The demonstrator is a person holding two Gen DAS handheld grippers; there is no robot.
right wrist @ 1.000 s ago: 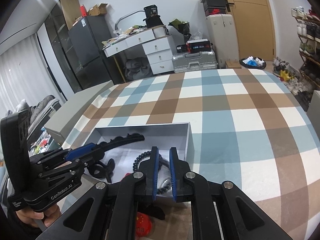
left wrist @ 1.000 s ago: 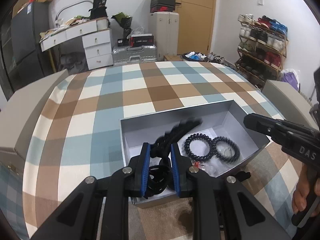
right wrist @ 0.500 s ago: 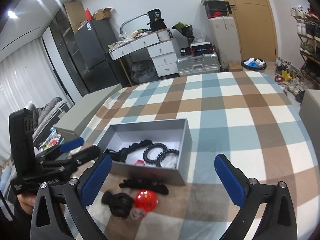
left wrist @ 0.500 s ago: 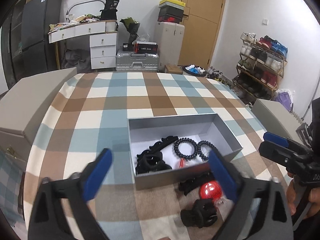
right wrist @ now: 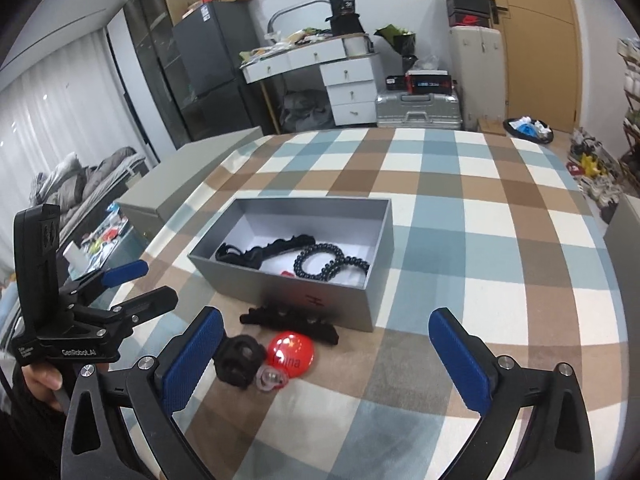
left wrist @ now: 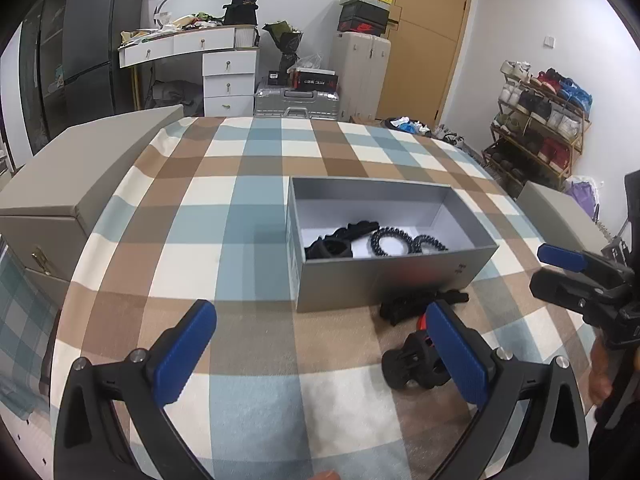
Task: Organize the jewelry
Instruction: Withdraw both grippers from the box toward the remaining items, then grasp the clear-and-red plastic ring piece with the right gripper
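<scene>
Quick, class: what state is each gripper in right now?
Left gripper: open, holding nothing.
Right gripper: open, holding nothing.

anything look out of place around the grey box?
Yes. Four pieces lie outside the grey box, on the cloth before its front wall: black claw clip, red round badge, chunky black clip, small clear piece. Nothing looks damaged.

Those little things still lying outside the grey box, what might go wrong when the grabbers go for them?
The red ball looks round, so it may roll off across the cloth when pinched. The small clear piece lies against it and the black clip, so wide-open jaws might catch two at once. The long black clip sits tight against the box wall, leaving little room for a finger behind it.
</scene>
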